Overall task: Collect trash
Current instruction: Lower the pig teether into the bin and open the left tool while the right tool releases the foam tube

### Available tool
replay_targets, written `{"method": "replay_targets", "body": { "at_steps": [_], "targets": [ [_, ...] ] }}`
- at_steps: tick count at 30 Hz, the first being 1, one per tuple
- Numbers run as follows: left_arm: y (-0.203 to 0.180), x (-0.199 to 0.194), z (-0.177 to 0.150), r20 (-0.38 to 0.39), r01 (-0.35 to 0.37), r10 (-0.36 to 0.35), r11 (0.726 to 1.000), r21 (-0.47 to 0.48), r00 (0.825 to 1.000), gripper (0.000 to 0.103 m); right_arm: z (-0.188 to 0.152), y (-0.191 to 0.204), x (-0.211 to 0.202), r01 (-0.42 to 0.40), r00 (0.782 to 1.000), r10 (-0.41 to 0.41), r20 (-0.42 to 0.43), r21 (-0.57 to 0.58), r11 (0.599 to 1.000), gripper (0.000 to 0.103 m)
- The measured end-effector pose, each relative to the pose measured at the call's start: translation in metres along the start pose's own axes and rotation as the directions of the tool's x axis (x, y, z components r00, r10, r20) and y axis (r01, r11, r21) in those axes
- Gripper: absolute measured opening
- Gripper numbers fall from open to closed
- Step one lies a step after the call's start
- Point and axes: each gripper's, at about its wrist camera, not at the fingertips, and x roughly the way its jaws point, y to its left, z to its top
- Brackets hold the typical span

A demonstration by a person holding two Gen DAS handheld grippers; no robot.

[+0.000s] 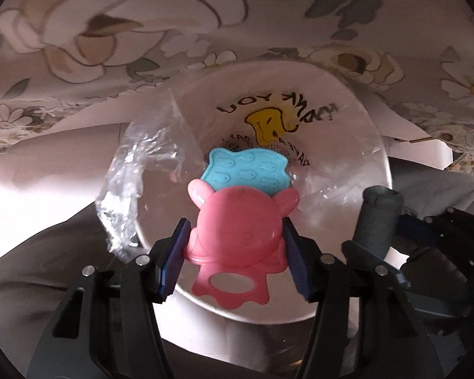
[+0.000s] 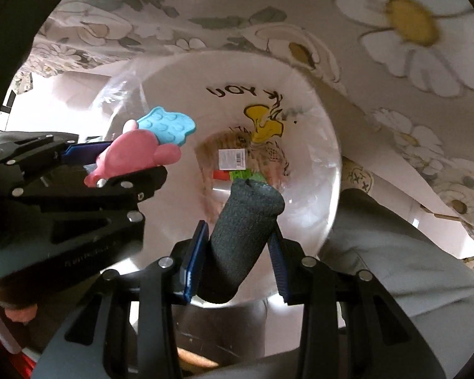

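Observation:
My left gripper (image 1: 235, 246) is shut on a pink and blue toy teether (image 1: 237, 221) and holds it over the open mouth of a white bin lined with a clear plastic bag (image 1: 347, 145). My right gripper (image 2: 237, 252) is shut on a dark grey foam tube (image 2: 240, 230) over the same bin (image 2: 316, 145). The foam tube also shows at the right of the left wrist view (image 1: 379, 218). The teether and left gripper show at the left of the right wrist view (image 2: 142, 151). Wrappers with a barcode label (image 2: 232, 159) lie in the bin's bottom.
A floral tablecloth (image 1: 110, 47) hangs over a table edge above and behind the bin, also in the right wrist view (image 2: 410, 47). A person's grey trousers (image 2: 395, 252) are close at the right. The bag's crinkled rim (image 1: 126, 189) sticks out at the left.

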Motion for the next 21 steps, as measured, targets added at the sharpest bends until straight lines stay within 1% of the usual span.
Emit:
{"method": "replay_targets", "body": {
  "at_steps": [2, 4, 6, 10, 14, 17, 18, 21],
  "targets": [
    [0.0, 0.007, 0.003, -0.008, 0.006, -0.006, 1.0, -0.003, 1.0, 0.058, 0.005, 0.001, 0.006, -0.009, 1.0, 0.009, -0.001, -0.007, 1.0, 0.04],
    [0.001, 0.013, 0.007, -0.011, 0.004, -0.004, 1.0, -0.007, 1.0, 0.058, 0.011, 0.003, 0.012, -0.001, 1.0, 0.001, 0.005, -0.021, 1.0, 0.04],
    [0.006, 0.021, 0.012, -0.024, 0.018, -0.019, 0.999, -0.03, 1.0, 0.058, 0.014, 0.003, 0.018, 0.001, 1.0, 0.0, 0.019, -0.035, 0.999, 0.04],
    [0.01, 0.028, 0.015, -0.031, 0.048, -0.049, 0.998, -0.045, 0.998, 0.058, 0.021, 0.0, 0.031, -0.029, 0.999, 0.031, 0.037, -0.055, 0.998, 0.041],
    [0.009, 0.034, 0.02, -0.027, 0.037, -0.038, 0.998, -0.044, 0.999, 0.058, 0.027, 0.0, 0.039, -0.034, 0.998, 0.038, 0.045, -0.071, 0.997, 0.041],
    [0.007, 0.039, 0.025, -0.032, 0.034, -0.036, 0.998, -0.055, 0.999, 0.058, 0.028, 0.001, 0.04, -0.028, 0.997, 0.034, 0.069, -0.086, 0.996, 0.041],
    [0.007, 0.04, 0.025, -0.033, 0.03, -0.031, 0.998, -0.055, 0.999, 0.058, 0.029, 0.001, 0.041, -0.028, 0.997, 0.034, 0.069, -0.089, 0.996, 0.042],
    [0.006, 0.04, 0.025, -0.028, 0.013, -0.014, 0.999, -0.046, 1.0, 0.059, 0.027, 0.0, 0.041, 0.006, 0.998, 0.0, 0.071, -0.09, 0.996, 0.053]
  ]
}}
